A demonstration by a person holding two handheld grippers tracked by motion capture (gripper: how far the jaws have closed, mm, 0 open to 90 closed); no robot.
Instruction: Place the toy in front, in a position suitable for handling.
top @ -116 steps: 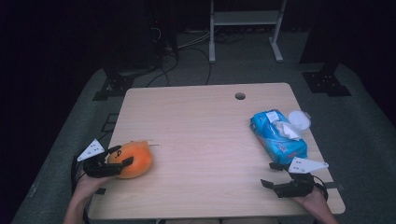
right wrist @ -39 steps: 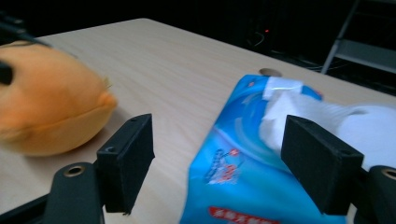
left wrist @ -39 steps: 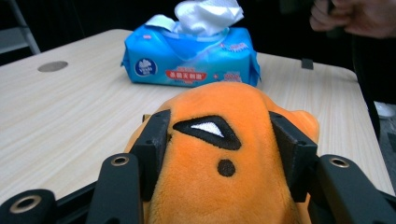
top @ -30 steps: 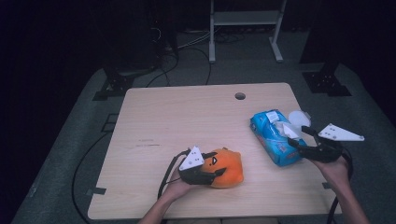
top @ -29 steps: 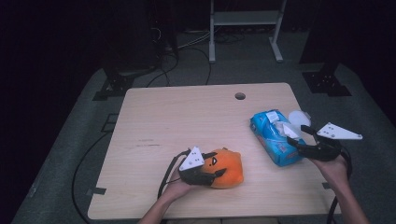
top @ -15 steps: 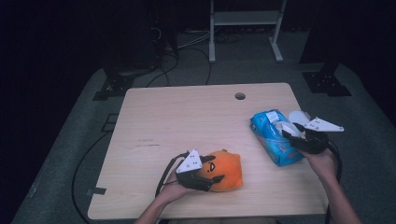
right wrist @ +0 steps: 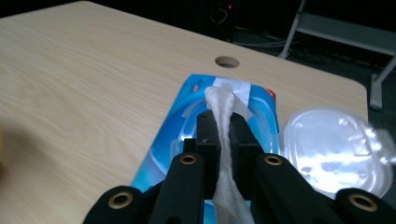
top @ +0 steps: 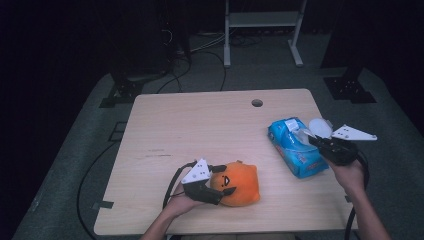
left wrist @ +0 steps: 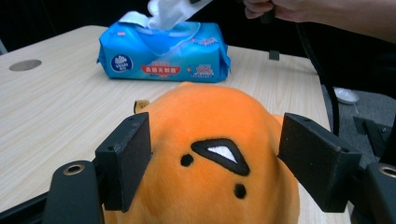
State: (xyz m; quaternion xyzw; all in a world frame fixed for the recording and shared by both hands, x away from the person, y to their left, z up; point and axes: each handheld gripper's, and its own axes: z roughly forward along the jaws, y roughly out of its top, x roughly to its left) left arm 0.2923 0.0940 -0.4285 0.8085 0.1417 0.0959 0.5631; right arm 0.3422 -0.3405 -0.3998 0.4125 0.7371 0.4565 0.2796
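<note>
A light wooden table (top: 200, 130) with rounded corners has a small round hole (top: 257, 103) near its far edge. It stands on a grey floor mat (top: 75, 150). Beyond it, black cables (top: 200, 47) trail across the dark floor toward a white metal stand (top: 260, 30), with black equipment feet (top: 350, 87) at the right.

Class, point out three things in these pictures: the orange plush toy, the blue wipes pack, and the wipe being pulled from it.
orange plush toy (left wrist: 210, 126), left gripper view, on its orange top.
blue wipes pack (left wrist: 163, 58), left gripper view, on its front face.
wipe (right wrist: 223, 109), right gripper view, on the twisted strand above the pads.
</note>
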